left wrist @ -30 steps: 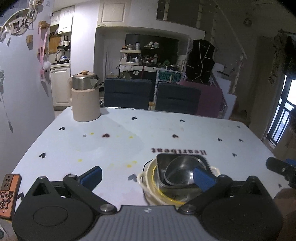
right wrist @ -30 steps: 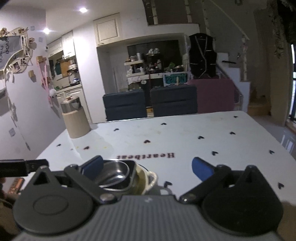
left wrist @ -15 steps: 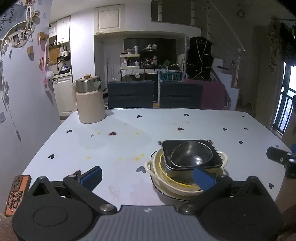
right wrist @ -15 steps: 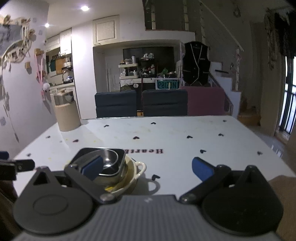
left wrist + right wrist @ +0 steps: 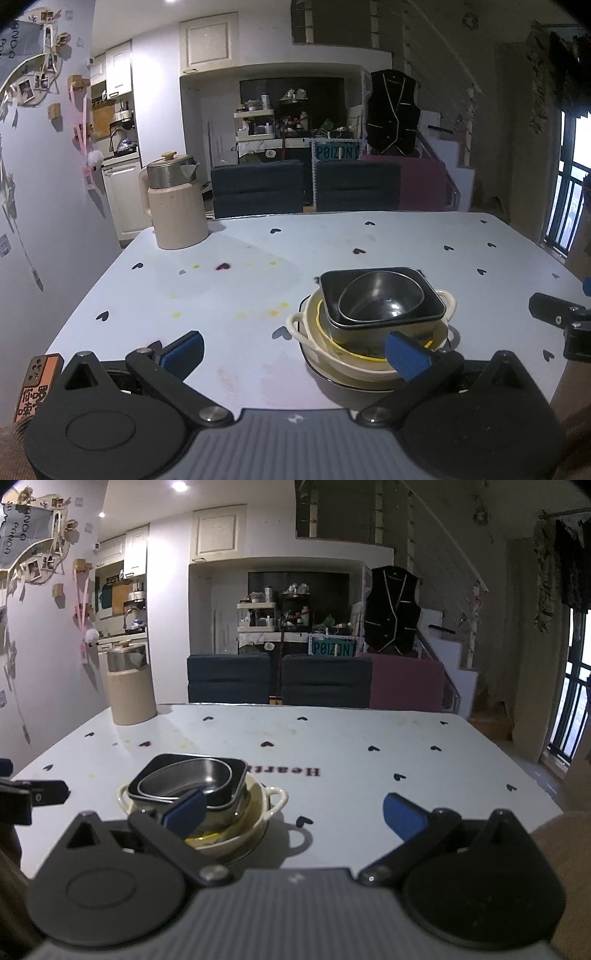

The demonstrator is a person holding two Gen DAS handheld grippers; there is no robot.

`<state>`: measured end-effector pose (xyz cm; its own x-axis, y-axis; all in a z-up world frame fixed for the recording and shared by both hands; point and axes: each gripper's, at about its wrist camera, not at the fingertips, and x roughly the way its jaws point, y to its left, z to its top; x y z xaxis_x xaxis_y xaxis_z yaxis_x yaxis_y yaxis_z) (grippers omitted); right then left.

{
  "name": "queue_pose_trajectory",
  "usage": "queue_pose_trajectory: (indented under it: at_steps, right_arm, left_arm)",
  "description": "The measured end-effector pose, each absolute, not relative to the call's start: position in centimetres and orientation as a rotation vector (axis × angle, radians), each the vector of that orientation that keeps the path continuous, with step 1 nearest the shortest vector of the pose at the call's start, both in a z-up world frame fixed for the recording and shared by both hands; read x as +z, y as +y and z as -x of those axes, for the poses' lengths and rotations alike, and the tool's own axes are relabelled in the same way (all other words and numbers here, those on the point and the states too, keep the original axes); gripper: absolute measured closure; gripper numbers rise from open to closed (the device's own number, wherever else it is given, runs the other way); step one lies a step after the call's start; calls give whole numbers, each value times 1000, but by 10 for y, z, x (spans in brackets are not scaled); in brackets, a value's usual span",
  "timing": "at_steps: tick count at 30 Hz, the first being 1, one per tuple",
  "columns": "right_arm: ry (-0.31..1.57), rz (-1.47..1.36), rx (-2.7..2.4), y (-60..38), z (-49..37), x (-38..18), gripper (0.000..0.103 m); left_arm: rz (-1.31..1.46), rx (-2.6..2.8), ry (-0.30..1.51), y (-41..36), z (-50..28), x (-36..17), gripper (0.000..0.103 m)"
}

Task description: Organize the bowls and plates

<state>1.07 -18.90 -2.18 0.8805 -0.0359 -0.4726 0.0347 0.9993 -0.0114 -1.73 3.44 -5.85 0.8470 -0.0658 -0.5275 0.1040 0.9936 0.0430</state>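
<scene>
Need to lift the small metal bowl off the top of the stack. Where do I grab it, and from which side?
Likely best: pinch the rim of the small metal bowl, one finger inside, one outside, coming down from above on the near side. It sits nested in the black square dish, whose walls hide its sides, so only the rim is exposed. The left gripper, open, is already facing the stack.

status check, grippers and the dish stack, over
Left gripper open, empty. Right gripper open, empty. Dish stack nested on the table, untouched by the fingers. Kettle far back left, not in the way.
</scene>
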Motion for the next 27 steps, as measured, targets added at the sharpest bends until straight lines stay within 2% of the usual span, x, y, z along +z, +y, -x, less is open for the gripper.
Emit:
queue_pose_trajectory:
  at_steps: [27]
  right_arm:
    - [496,12,-29,-188,-10,-23,0]
  left_arm:
    - [-70,-87,551,36,17,-59,0]
